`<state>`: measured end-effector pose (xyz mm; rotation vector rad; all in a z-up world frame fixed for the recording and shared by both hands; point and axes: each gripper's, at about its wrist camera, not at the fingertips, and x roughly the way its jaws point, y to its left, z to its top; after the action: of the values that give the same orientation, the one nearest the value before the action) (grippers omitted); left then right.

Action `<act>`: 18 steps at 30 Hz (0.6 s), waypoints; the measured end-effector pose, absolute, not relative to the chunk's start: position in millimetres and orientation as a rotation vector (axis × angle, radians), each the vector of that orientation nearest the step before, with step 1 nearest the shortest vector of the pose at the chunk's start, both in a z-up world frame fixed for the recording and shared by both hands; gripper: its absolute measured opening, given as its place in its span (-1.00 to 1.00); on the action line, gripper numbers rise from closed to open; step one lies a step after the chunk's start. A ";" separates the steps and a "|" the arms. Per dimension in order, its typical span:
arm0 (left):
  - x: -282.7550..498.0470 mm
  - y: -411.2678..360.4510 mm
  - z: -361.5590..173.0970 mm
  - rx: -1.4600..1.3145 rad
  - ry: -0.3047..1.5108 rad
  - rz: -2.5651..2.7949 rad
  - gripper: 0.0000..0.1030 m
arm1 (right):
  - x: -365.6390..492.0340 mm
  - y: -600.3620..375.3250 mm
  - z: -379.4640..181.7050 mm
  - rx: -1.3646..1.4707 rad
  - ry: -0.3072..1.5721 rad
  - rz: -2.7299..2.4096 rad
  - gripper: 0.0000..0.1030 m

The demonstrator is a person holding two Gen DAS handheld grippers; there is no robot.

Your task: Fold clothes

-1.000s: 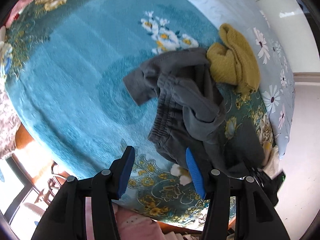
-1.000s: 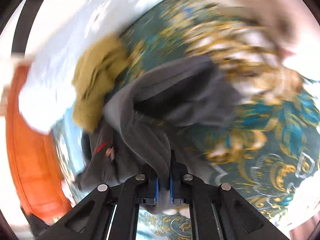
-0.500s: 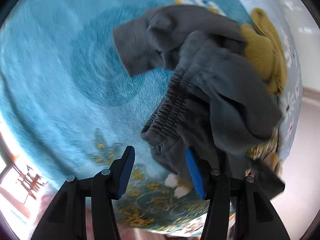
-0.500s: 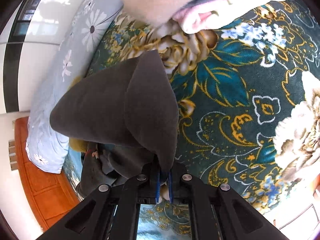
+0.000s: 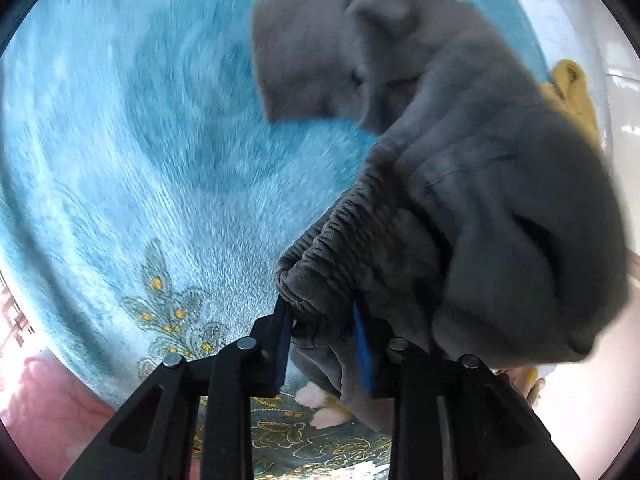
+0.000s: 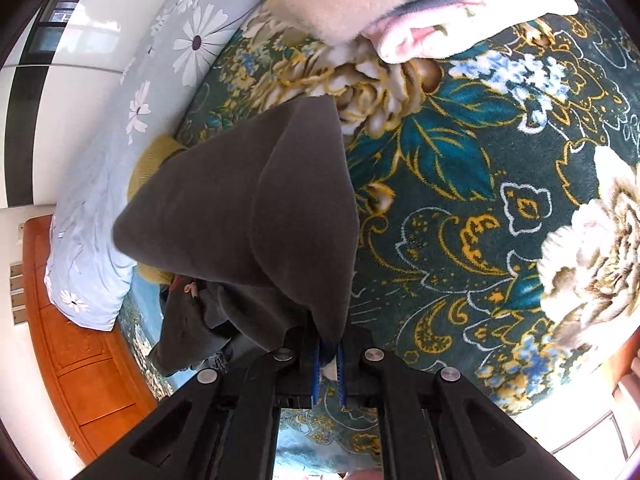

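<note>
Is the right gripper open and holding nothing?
No, the right gripper is shut on a fold of the grey garment.

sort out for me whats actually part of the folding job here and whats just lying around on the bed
Part of the job:
- grey sweatpants, elastic waistband between the left gripper fingers
- right gripper, shut on a grey fabric edge

Just lying about:
- mustard-yellow knit garment
- daisy-print pillow
- folded pink blanket
- floral blanket underneath

Grey trousers on blanketed bed
</note>
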<state>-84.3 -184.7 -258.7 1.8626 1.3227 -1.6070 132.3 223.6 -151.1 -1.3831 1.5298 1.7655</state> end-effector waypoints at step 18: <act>-37.1 -374.6 -70.1 1.329 1.037 -1.929 -0.63 | 53.0 84.1 -154.3 -1.829 1.622 1.891 -0.87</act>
<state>-37.1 -374.6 -70.1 1.3293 1.0369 -1.9294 53.0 84.1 -154.3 -1.8291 1.6216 1.8912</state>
